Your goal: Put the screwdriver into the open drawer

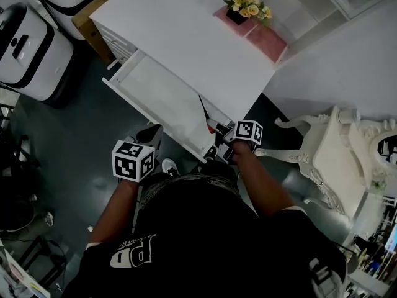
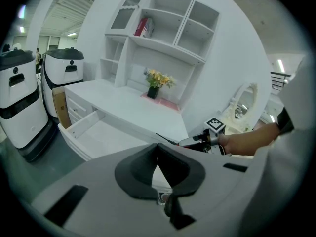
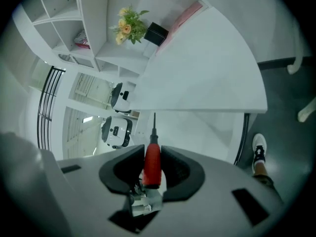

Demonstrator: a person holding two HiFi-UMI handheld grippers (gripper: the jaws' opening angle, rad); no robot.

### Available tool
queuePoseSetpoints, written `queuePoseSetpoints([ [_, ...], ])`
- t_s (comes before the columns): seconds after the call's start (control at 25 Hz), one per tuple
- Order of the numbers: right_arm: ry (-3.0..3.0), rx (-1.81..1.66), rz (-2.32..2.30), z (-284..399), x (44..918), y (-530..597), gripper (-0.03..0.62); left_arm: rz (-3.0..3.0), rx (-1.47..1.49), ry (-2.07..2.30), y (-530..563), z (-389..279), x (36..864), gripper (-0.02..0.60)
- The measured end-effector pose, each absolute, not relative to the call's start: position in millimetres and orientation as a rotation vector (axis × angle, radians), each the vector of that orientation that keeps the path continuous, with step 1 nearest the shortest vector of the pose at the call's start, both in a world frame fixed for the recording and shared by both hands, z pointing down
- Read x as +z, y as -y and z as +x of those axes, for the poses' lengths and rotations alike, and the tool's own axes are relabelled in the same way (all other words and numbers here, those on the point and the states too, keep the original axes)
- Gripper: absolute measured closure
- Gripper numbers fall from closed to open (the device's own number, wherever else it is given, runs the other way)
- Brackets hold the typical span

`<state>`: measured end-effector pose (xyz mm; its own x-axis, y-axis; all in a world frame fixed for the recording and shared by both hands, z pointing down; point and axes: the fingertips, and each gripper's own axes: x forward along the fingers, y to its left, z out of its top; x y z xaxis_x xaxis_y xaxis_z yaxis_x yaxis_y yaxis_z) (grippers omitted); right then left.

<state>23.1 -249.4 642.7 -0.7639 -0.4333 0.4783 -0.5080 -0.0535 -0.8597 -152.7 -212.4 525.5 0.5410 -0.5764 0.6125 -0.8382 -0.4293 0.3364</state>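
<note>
At the near end of the open drawer [image 1: 155, 92], the right gripper [image 3: 152, 149] clamps its jaws on the red handle of the screwdriver [image 3: 152, 164], shaft pointing ahead. Lower it clear of the desk [image 1: 186, 36] edge before releasing. The left gripper [image 2: 158, 146] has its jaws together, empty.

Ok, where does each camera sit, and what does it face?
Head view: on the head, steeply down at the open drawer; left forearm and right forearm show.
Left gripper view: on the left gripper, facing desk and shelves; right hand shows.
Right gripper view: on the right gripper, along the held screwdriver; a shoe shows.
Shared: the flowers, in all three.
</note>
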Motion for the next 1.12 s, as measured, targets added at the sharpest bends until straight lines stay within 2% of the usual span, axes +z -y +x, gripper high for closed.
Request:
queuePoseSetpoints([
  [0.32,2.0,1.969,1.115,13.5,677.1,234.0,0.482,2.163,0.551,1.111,202.5,-158.5,532.4,0.566],
  [0.68,1.749,1.864,1.392,23.9,725.5,244.6,0.482,2.135,0.562,1.111,192.7,-169.0,539.1,0.566],
  [1.12,1.636,1.627,1.313,4.7,762.3,245.3,0.482,2.094,0.516,1.152,185.0,-184.8,533.5,0.566],
])
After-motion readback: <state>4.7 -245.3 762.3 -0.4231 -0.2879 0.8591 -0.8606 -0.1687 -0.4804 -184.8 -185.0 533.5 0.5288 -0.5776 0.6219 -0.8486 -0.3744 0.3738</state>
